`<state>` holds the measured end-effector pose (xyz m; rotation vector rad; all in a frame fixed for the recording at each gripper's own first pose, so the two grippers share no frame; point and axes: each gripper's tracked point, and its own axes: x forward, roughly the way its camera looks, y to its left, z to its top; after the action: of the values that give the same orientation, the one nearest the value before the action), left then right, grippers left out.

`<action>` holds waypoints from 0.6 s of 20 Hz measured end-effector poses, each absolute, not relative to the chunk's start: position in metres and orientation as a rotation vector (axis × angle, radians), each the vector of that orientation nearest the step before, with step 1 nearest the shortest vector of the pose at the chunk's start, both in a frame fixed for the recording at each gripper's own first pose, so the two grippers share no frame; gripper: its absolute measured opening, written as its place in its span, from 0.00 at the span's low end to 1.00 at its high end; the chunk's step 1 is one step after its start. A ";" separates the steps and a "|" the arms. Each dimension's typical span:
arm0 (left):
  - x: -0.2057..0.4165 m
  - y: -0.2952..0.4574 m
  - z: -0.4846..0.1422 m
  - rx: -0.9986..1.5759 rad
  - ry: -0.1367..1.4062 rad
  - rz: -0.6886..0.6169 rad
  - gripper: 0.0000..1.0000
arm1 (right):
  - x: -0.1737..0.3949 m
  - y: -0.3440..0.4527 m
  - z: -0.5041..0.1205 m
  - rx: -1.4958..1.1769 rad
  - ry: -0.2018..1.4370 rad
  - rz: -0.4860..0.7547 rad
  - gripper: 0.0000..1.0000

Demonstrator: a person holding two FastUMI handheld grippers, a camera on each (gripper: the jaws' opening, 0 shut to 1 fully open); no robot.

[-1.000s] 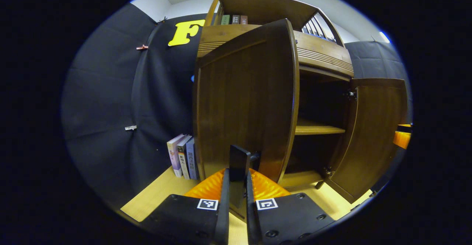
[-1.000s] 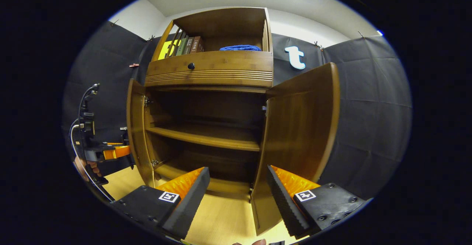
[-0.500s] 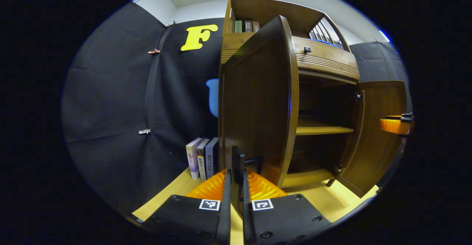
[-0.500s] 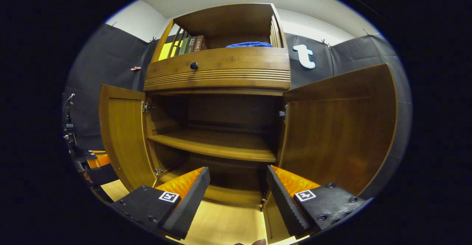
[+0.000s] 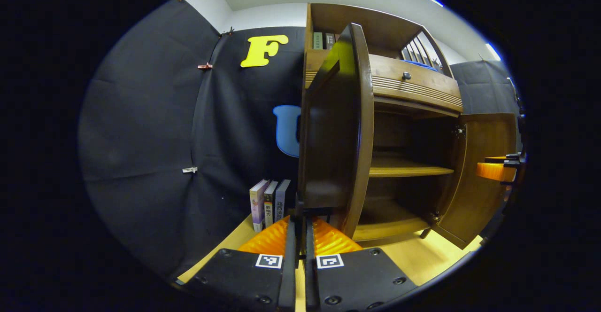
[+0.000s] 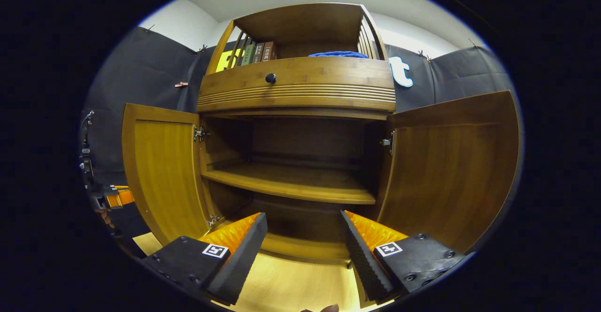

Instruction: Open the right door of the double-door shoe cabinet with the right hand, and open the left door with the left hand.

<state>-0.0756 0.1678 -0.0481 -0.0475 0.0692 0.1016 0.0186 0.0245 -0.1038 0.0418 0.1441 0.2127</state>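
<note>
Over the last second the left door (image 5: 335,128), at 12 o'clock ahead of the left gripper (image 5: 299,222) (fingers pinched on its handle), swung wider; the right door (image 6: 450,166) stands open at 3 o'clock of the empty, wide-open right gripper (image 6: 303,237), so both doors look done.

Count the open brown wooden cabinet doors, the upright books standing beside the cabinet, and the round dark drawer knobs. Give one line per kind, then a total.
Open brown wooden cabinet doors: 2
Upright books beside the cabinet: 3
Round dark drawer knob: 1
Total: 6
</note>
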 end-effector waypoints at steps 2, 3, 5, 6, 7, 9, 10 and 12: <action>-0.080 0.182 -0.049 -0.049 0.068 0.105 0.11 | 0.017 0.033 -0.102 0.043 0.139 0.212 0.98; -0.082 0.190 -0.048 -0.051 0.070 0.110 0.10 | 0.016 0.037 -0.101 0.044 0.135 0.212 0.98; -0.088 0.194 -0.047 -0.066 0.067 0.091 0.08 | 0.015 0.047 -0.098 0.043 0.129 0.218 0.98; -0.090 0.195 -0.047 -0.065 0.068 0.080 0.08 | 0.014 0.052 -0.096 0.039 0.126 0.222 0.98; -0.093 0.196 -0.046 -0.057 0.067 0.077 0.10 | 0.013 0.056 -0.096 0.034 0.122 0.228 0.98; -0.102 0.201 -0.044 -0.049 0.066 0.088 0.13 | 0.014 0.062 -0.092 0.030 0.115 0.237 0.98; -0.106 0.203 -0.044 -0.053 0.065 0.097 0.13 | 0.013 0.065 -0.092 0.033 0.114 0.242 0.98; -0.118 0.202 -0.042 -0.074 0.060 0.113 0.12 | 0.013 0.068 -0.088 0.037 0.108 0.245 0.98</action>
<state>-0.1177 0.2017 -0.0421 -0.0743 0.0601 0.1134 0.0126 0.0684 -0.0883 0.0369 0.1085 0.2454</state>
